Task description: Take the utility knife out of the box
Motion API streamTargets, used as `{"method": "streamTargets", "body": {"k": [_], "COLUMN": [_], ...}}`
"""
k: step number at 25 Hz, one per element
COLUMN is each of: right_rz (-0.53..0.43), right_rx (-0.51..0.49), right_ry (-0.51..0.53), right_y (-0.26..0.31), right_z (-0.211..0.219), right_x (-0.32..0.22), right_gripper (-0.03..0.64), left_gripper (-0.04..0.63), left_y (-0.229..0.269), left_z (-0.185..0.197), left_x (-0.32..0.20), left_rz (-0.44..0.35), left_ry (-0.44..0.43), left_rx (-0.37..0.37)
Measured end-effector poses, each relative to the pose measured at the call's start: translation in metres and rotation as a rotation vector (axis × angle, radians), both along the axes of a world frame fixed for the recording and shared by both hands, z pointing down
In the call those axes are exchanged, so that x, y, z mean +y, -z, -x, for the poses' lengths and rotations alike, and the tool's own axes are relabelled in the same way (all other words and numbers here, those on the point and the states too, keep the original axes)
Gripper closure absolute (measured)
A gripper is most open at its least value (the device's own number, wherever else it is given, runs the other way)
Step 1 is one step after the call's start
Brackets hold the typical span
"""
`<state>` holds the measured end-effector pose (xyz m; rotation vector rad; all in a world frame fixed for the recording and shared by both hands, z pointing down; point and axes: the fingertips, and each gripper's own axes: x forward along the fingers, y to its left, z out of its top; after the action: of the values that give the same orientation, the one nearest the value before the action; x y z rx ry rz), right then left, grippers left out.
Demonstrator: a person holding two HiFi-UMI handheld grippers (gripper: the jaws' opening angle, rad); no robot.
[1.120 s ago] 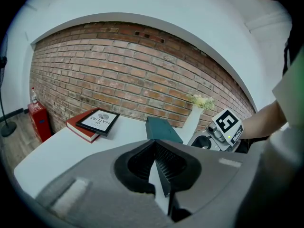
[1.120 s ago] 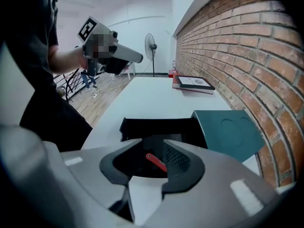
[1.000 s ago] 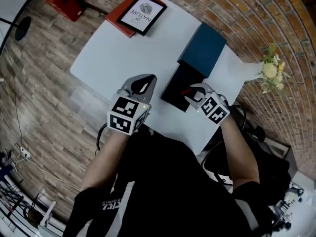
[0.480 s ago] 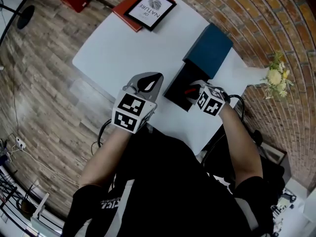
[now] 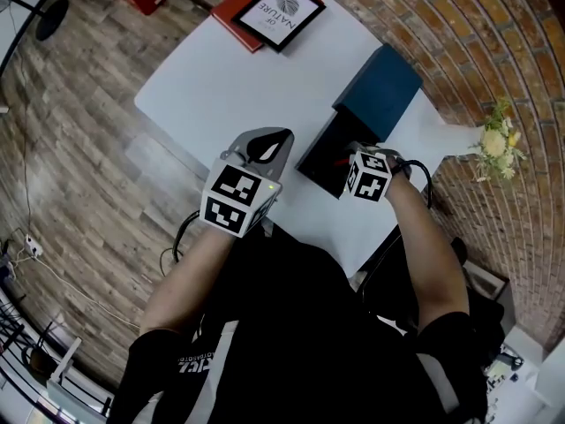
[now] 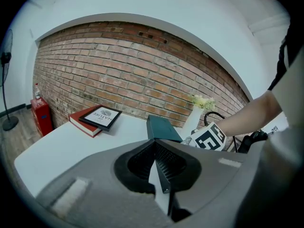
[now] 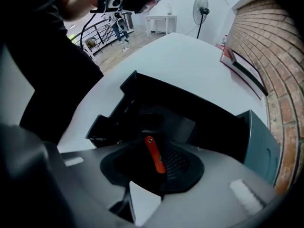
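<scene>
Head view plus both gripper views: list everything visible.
table: 1, white, centre
brick wall: 1, red-brown, behind table
box: 1, black, open, on table
lid: 1, teal, beside box
book: 1, red, far table corner
framed card: 1, black-edged, on book
vase of flowers: 1, white, yellow blooms, by lid
fire extinguisher: 1, red, against wall
fan: 1, black, standing beyond table
utility knife: 1, red, in box
left gripper: grey, shut, empty
right gripper: grey, in box, jaws just closed onto knife

The right gripper [image 7: 151,144], jaws just closing, pinches the orange utility knife [image 7: 156,158]; the open black box [image 7: 118,113] lies beneath.
</scene>
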<state>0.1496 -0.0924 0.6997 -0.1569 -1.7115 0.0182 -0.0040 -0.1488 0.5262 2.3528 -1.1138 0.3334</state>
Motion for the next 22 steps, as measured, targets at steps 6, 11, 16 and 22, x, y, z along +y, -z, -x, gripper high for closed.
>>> {"method": "streamTargets", "body": {"k": [6,11,16,22], "right_rz": [0.0,-0.005,-0.03,-0.021], "right_rx": [0.038,0.054,0.025,-0.017], "right_ry": [0.066,0.074,0.068,0.032], "right_y": [-0.003,-0.005,-0.003,0.0], "right_z": [0.002,0.002,0.001,0.012], "right_x": [0.004,0.007,0.008,0.011], "right_gripper": [0.508,0.538,0.545,0.555], "left_gripper": [0.589,0.589,0.589,0.589], "left_y": [0.0,0.003,0.009,0.016], "left_z": [0.002,-0.004,-0.002,0.009], "left_x": [0.004,0.006,0.008,0.011], "left_rz": [0.001,0.003,-0.005,-0.005], "left_ry": [0.014,0.0,0.007,0.017], "left_rx": [0.016,0.029,0.026,0.006]}}
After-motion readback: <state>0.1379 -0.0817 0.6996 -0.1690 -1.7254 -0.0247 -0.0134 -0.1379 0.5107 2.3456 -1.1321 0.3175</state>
